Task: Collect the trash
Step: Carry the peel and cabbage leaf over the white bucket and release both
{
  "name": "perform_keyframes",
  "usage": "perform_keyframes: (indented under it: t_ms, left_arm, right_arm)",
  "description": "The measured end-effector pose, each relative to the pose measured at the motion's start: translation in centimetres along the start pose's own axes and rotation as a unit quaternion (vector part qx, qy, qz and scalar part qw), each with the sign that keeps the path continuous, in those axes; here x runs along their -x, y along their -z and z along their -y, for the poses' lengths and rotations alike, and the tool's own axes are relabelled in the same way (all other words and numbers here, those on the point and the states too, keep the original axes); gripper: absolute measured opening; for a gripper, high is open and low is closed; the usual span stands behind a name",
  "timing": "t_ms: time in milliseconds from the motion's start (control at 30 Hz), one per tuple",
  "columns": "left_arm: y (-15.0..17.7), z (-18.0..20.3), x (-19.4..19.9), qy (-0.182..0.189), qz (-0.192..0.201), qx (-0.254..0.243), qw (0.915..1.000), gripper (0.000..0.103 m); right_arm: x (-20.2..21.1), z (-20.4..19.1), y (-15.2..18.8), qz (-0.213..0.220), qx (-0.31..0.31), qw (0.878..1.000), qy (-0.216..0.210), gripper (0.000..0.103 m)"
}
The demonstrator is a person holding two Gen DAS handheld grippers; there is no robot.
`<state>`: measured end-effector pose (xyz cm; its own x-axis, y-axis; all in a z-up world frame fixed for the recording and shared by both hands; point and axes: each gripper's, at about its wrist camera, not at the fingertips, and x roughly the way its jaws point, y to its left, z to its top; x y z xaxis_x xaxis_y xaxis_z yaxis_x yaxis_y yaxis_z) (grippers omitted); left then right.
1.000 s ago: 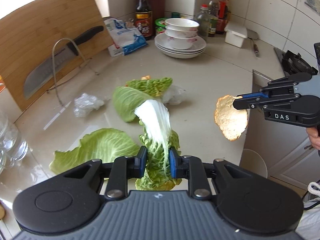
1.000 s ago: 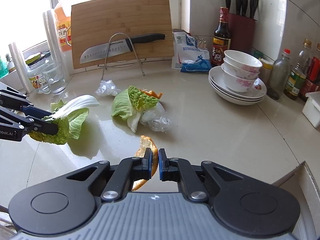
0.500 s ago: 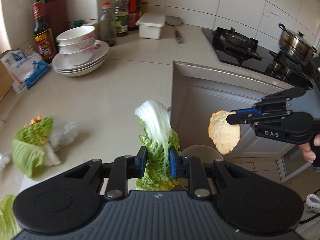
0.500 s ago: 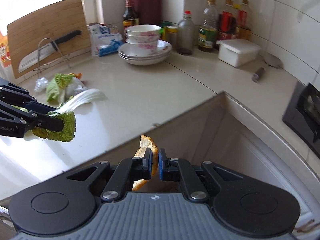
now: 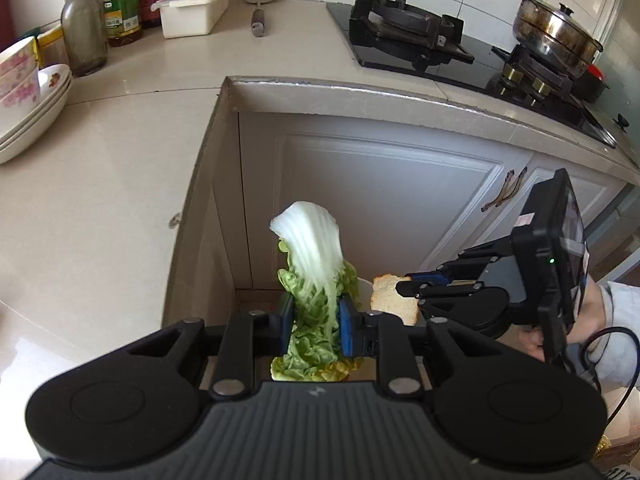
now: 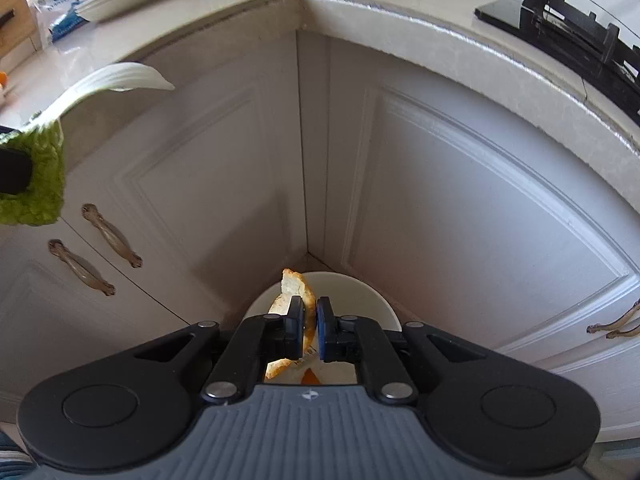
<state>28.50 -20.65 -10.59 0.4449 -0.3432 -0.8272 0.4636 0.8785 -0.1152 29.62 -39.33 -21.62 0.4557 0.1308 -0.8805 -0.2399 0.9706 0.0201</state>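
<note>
My left gripper [image 5: 313,322] is closed on a cabbage leaf [image 5: 316,280] with its white stem pointing up, and my right gripper [image 6: 310,330] is pinching a piece of peel [image 6: 294,286], orange outside and pale inside. Both I hold off the counter [image 5: 100,184], in front of the white cabinet doors [image 6: 460,208] in the corner. Directly below the peel I see the white trash bin [image 6: 360,296], with an orange scrap [image 6: 310,377] inside it.
</note>
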Motion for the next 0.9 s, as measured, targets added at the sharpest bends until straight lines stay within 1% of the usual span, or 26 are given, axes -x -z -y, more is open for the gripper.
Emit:
perform_keyframes:
  t_ms: [67,133,200,300,400,567,667,733,800,900]
  left_arm:
    - [-0.2,0.8,-0.9,-0.003,-0.004,-0.011,0.9999,0.021]
    - [-0.4,1.4,-1.8,-0.004,-0.008,-0.016,0.9998,0.021]
    - [-0.5,2.0,-2.8,-0.005,-0.014,-0.016,0.9998,0.021]
    - [-0.6,2.9,-4.3,-0.004,-0.021,-0.019,0.9996,0.021]
    - [-0.5,3.6,-5.9,0.000,-0.030,-0.021,0.9993,0.021]
    - [-0.1,4.9,-9.4,0.003,-0.052,-0.022,0.9984,0.021]
    - [0.3,5.4,-11.4,0.006,-0.064,-0.020,0.9977,0.022]
    - [0.6,5.7,-12.7,0.001,-0.071,-0.024,0.9972,0.022]
    - [1.0,6.0,-14.0,0.004,-0.081,-0.023,0.9964,0.022]
    - [1.4,6.5,-15.8,0.000,-0.091,-0.029,0.9954,0.022]
  right_arm:
    - [-1.5,0.8,0.5,-0.011,-0.007,1.000,0.002,0.009]
    - [-2.5,1.5,0.9,-0.013,-0.011,1.000,0.009,0.014]
    - [-2.9,1.9,1.2,-0.011,-0.010,1.000,0.018,0.045]
    - [-2.4,2.5,1.9,0.000,-0.014,1.000,0.016,0.064]
    - [-1.4,3.0,2.8,0.008,-0.020,1.000,0.017,0.076]
    - [0.9,2.9,4.7,0.016,-0.024,0.999,0.017,0.086]
    - [2.3,3.1,5.5,0.019,-0.018,0.999,0.020,0.089]
    - [3.1,3.2,5.9,0.022,-0.020,0.999,0.021,0.091]
    - [3.9,2.9,5.7,0.027,-0.024,0.999,0.021,0.095]
    - [5.2,3.1,6.2,0.035,-0.030,0.999,0.026,0.096]
